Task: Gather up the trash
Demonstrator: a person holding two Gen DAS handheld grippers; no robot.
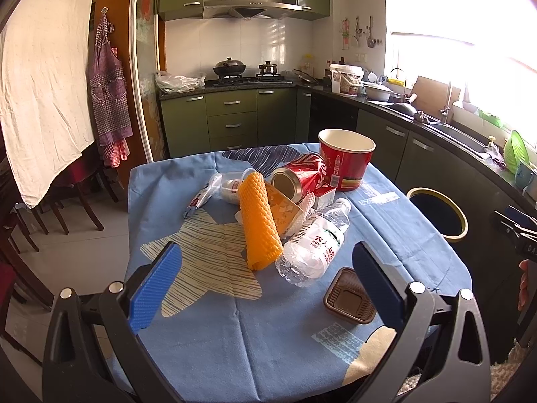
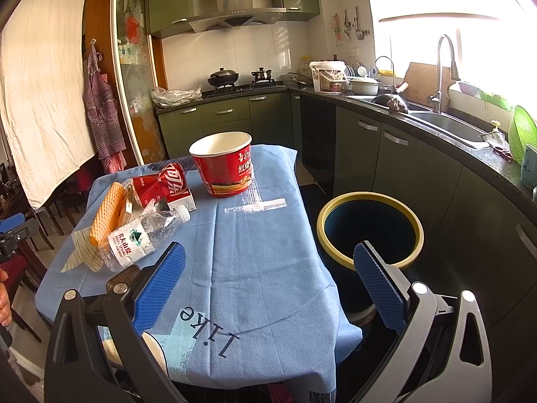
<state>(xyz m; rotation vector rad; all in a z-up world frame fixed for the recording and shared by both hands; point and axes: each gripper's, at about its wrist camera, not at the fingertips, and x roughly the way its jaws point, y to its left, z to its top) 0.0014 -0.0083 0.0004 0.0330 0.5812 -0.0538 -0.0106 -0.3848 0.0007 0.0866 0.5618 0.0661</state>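
Trash lies piled on a table with a blue cloth [image 1: 268, 319] [image 2: 261, 268]: an orange foam sleeve [image 1: 259, 221] [image 2: 106, 214], a crushed clear water bottle [image 1: 315, 243] [image 2: 144, 235], a dented red cola can [image 1: 300, 176] [image 2: 159, 183], a red paper noodle bowl [image 1: 345, 159] [image 2: 223, 164], a small clear bottle [image 1: 230, 186], a wrapper [image 1: 201, 198] and a brown plastic tray [image 1: 349, 300]. A dark bin with a yellow rim [image 2: 369, 231] [image 1: 438, 215] stands right of the table. My left gripper [image 1: 266, 282] is open before the pile. My right gripper [image 2: 268, 278] is open over the table's near right corner.
Green kitchen cabinets and a dark counter [image 2: 419, 117] with sink and faucet run along the right. A stove with pots [image 1: 248, 74] is at the back. Wooden chairs [image 1: 67, 208] and a hanging white sheet [image 1: 43, 100] stand on the left.
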